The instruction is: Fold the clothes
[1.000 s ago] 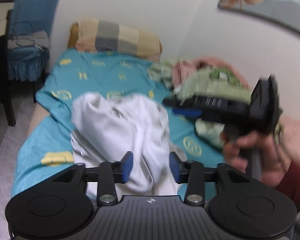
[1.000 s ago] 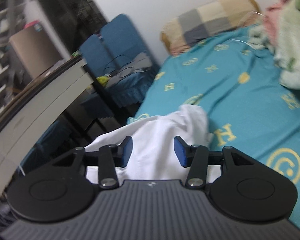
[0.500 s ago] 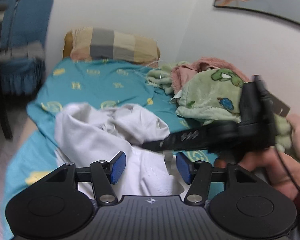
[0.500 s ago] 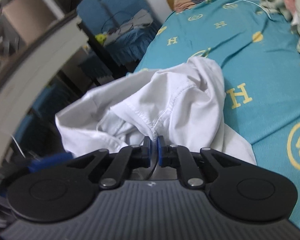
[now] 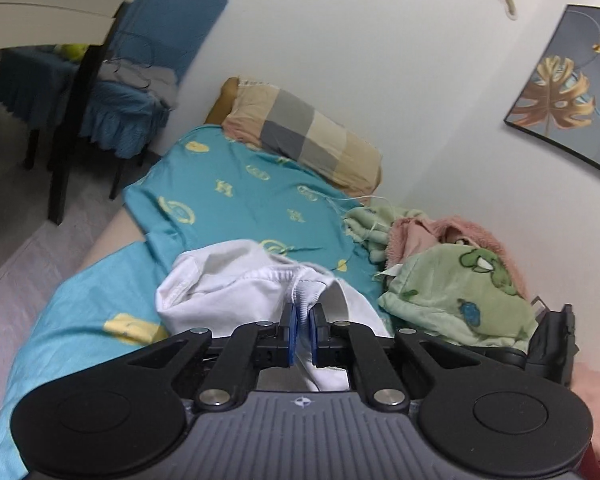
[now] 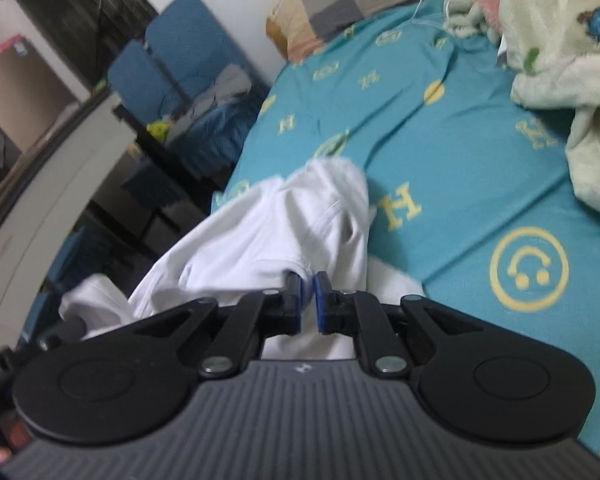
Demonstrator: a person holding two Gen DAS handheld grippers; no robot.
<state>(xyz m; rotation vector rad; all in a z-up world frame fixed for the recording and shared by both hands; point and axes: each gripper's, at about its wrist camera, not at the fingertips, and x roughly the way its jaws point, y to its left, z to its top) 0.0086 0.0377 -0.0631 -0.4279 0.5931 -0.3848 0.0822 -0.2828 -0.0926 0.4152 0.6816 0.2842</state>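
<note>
On the blue bed sheet [image 5: 236, 200], in the left view, the white garment [image 5: 228, 284] is lying bunched while the left gripper [image 5: 301, 330] is pinching its ribbed edge tight. In the right view, the right gripper [image 6: 308, 300] is squeezing another fold of it. Both should probably be lifting evenly, keeping hold, so it is hanging flat.

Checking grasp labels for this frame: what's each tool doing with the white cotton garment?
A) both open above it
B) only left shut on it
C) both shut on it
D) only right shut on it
C: the left tool and the right tool each have blue pads closed with folds of the white cotton garment pinched between them.
</note>
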